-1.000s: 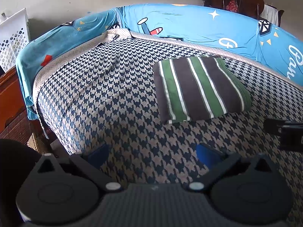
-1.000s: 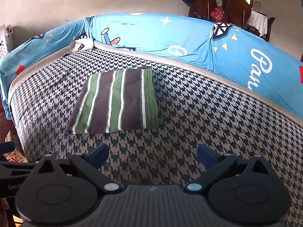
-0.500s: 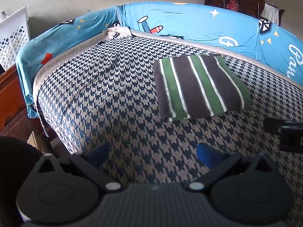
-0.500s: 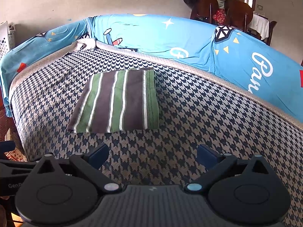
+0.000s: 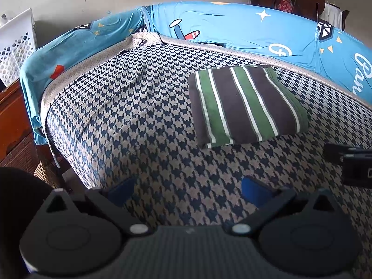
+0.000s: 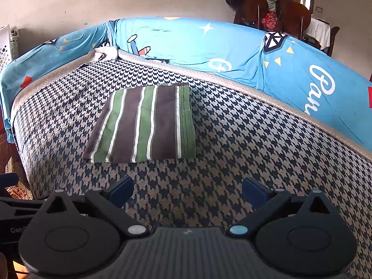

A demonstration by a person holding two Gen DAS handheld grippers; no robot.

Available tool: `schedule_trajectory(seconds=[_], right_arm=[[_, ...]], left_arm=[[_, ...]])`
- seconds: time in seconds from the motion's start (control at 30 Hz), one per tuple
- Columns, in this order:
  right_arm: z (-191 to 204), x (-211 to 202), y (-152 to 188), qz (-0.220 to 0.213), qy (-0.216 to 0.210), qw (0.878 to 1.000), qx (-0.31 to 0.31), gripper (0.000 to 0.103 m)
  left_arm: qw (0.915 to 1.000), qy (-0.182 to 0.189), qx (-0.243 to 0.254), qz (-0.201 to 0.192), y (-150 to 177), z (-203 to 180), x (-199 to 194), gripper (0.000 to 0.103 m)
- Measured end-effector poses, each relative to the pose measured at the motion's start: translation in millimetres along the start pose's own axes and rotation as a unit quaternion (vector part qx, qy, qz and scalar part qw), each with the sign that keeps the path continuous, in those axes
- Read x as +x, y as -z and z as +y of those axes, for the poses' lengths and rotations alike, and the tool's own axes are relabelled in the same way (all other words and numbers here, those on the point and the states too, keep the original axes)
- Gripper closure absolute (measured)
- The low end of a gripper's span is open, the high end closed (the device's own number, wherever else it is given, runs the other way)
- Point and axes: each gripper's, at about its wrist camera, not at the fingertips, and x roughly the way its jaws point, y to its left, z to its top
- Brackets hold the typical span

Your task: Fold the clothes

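Note:
A folded garment (image 5: 244, 104) with green, dark brown and white stripes lies flat as a neat rectangle on the houndstooth-covered surface (image 5: 139, 127). It also shows in the right wrist view (image 6: 144, 123). My left gripper (image 5: 187, 189) is open and empty, held back from the garment's near edge. My right gripper (image 6: 187, 189) is open and empty, also held back from the garment. Part of the right gripper shows at the right edge of the left wrist view (image 5: 348, 162).
A blue printed sheet (image 6: 209, 46) rises behind the surface. A white perforated basket (image 5: 16, 46) and wooden furniture (image 5: 11, 121) stand at the left. Wooden chairs with clothes (image 6: 267, 7) stand behind. The surface drops off at its left edge (image 6: 25, 162).
Both grippers have drawn back and lifted slightly; the garment sits a little farther and lower in both views. The garment itself has not moved.

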Motion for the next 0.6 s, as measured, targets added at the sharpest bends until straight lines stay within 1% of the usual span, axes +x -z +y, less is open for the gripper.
schedule_trajectory(seconds=[0.6], right_arm=[[1.0,3.0,-0.5,0.006,-0.004,1.000,-0.009,0.002]], left_arm=[[1.0000,-0.001,-0.002,0.003,0.7,-0.4,0.8,0.000]])
